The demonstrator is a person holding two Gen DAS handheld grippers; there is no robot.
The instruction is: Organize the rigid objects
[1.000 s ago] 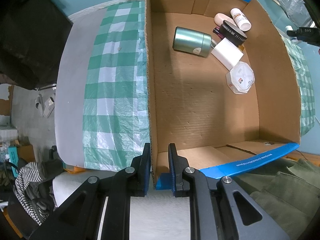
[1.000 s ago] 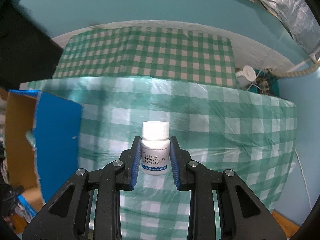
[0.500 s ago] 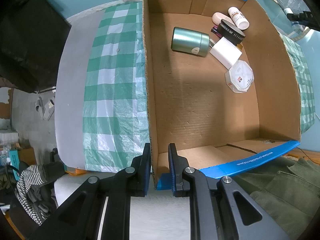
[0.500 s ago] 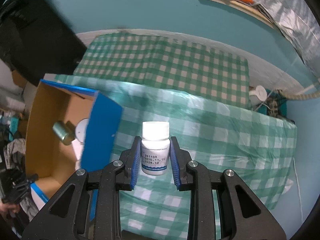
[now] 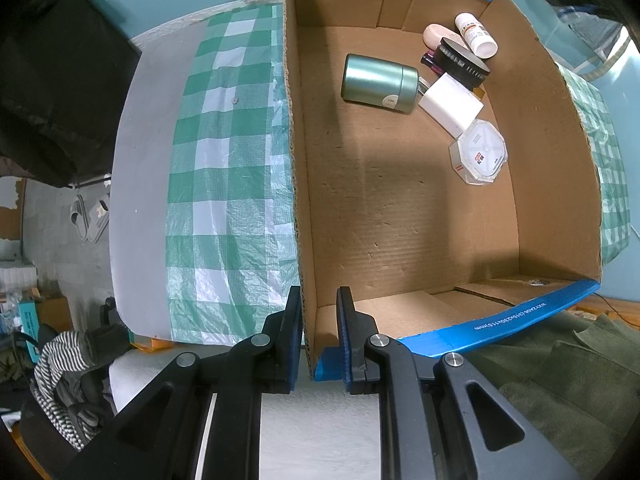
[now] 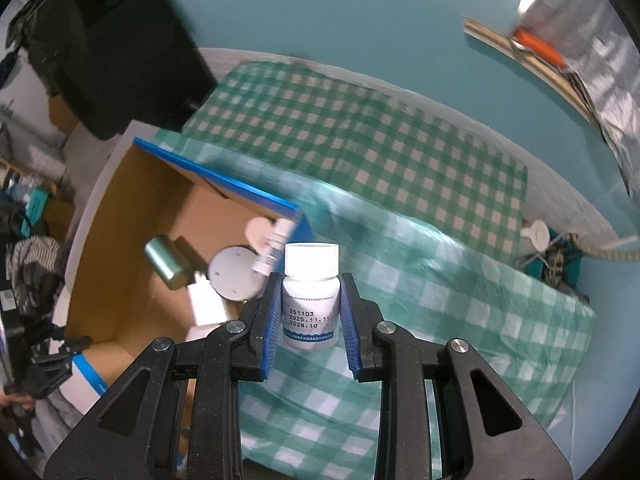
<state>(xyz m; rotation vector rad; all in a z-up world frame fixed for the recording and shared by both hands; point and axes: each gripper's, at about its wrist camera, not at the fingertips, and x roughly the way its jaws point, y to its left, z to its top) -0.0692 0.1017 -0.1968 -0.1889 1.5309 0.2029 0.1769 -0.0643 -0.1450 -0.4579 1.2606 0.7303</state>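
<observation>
White table [image 5: 138,184], green-checked plastic cloth [image 5: 224,184] spread over it; open cardboard box [image 5: 400,216] on cloth.

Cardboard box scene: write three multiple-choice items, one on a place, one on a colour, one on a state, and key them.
1. Where does the green metal canister lie?
A. inside the cardboard box
B. on the checked cloth
C. in the right gripper

2. What colour is the cap of the pill bottle in the right gripper?
A. red
B. white
C. black

3. What is the left gripper doing?
A. hanging open above the box
B. holding the canister
C. clamped on the box wall at its corner

Key: 1 A, the canister lies on its side on the box floor; 2 B, the cap above the pads is white; 3 C, the cardboard edge stands between its closed pads.
</observation>
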